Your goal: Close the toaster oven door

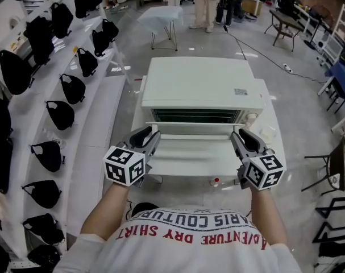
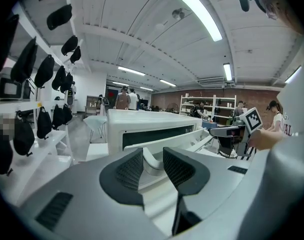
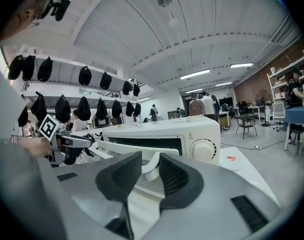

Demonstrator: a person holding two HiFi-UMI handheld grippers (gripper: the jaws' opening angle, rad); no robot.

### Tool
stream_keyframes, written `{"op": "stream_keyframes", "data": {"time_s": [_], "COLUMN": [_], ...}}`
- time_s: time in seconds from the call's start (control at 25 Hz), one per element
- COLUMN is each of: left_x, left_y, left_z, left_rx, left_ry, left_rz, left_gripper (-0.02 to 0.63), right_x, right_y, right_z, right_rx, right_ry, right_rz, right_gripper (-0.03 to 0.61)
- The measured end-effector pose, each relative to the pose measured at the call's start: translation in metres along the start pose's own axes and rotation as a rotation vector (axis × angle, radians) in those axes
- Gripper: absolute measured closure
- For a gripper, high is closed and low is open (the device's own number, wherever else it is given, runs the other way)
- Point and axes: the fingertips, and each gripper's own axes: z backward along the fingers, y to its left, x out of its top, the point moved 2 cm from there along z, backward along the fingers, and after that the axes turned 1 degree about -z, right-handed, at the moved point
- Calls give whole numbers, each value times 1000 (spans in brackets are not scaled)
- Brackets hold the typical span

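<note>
Left gripper [image 1: 149, 134] and right gripper [image 1: 240, 135], ribbed pads [image 2: 128, 172] tight on smooth white curved door handle [image 2: 151, 163].

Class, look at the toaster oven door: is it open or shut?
Open: the door hangs swung down in front of the toaster oven, away from its dark opening.

**Handheld grippers and wearer: appearance**

Left gripper [image 1: 153, 136]: pale grey moulded body with dark grey ribbed pads [image 2: 129, 170]. It carries a cube [image 1: 125, 165] faced with black-and-white square markers.
Right gripper [image 1: 236, 136]: same build, with a matching cube [image 1: 265, 171].
Person: white short-sleeved shirt [image 1: 189, 232], printed with red lettering and one line of dark lettering.
</note>
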Motion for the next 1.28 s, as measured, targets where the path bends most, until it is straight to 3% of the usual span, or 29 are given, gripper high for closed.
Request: {"op": "stream_keyframes", "data": {"time_s": [0.2,0.96,1.28], "left_x": [12,28,35], "left_y": [8,28,20], "left_z": [-11,-35,-22], "left_rx": [13,-17,39], "left_ry": [-32,-19,-27], "left_rz": [10,17,-16], "left_gripper": [476,477,476], "right_x": [12,27,39], "right_y": [-8,-18,-11], "right_z": [-13,-42,-26], "right_rx": [5,-11,5], "right_ry": [-8,-16,-45], "right_rz": [0,29,58], "right_gripper": [465,469,474]}}
